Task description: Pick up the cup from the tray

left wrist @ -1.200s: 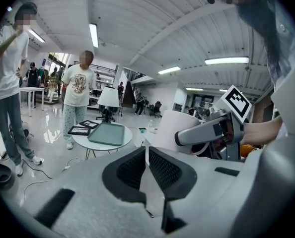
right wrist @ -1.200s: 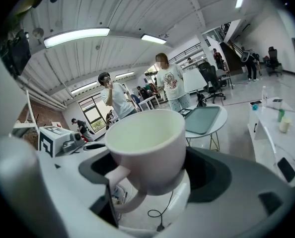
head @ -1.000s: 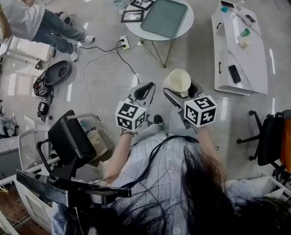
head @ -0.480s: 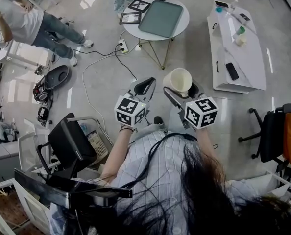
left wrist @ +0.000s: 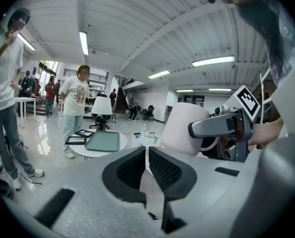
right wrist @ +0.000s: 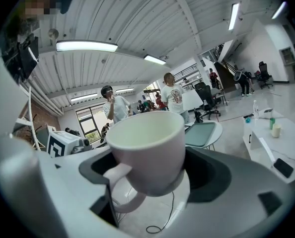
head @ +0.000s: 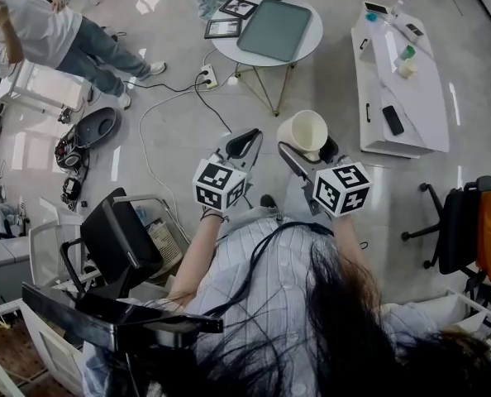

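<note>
A cream-white cup [head: 302,131] with a handle is held in the air, with my right gripper [head: 307,149] shut on it. In the right gripper view the cup [right wrist: 148,151] fills the middle, upright between the jaws, handle toward the lower left. The grey-green tray [head: 276,29] lies bare on a round white table [head: 305,49] well ahead. My left gripper [head: 242,144] is shut with nothing in it, just left of the cup. The left gripper view shows its jaws together and the cup [left wrist: 187,128] in the right gripper [left wrist: 219,126] to the right.
Two framed pictures [head: 226,26] lie on the round table beside the tray. A long white table [head: 398,73] with a phone and small bottles stands at the right. A power strip and cables [head: 206,77] lie on the floor. A person [head: 55,31] stands at the far left.
Both grippers have held almost still with the cup raised. The view has drifted slightly, and the cup sits a little further right and higher.
</note>
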`<state>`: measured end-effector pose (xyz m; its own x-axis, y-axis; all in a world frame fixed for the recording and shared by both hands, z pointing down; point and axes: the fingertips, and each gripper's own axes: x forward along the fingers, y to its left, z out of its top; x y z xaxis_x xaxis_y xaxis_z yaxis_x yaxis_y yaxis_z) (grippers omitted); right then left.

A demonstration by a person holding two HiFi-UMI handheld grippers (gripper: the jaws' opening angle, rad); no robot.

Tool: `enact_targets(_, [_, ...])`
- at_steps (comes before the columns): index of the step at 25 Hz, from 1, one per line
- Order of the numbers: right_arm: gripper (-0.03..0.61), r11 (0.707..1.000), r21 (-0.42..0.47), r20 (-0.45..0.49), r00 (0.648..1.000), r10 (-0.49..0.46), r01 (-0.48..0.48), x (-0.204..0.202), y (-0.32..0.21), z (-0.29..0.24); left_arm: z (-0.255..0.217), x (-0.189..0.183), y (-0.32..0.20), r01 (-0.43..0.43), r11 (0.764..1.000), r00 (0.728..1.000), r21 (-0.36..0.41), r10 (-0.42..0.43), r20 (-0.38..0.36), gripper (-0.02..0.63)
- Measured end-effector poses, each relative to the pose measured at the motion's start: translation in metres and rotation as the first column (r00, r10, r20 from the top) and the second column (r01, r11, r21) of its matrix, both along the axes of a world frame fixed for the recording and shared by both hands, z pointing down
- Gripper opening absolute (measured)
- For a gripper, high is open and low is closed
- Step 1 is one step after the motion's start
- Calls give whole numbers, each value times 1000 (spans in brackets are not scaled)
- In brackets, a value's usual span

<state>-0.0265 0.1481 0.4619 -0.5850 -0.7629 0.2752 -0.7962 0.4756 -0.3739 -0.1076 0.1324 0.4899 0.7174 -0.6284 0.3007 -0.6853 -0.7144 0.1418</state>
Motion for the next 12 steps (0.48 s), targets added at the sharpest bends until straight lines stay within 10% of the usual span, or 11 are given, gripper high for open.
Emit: enact_targets(12, [411, 1000, 18, -23, 1000, 20, -20, 8, 5, -8, 0, 6, 0, -9, 1000, 1000, 4, 9, -24, 15])
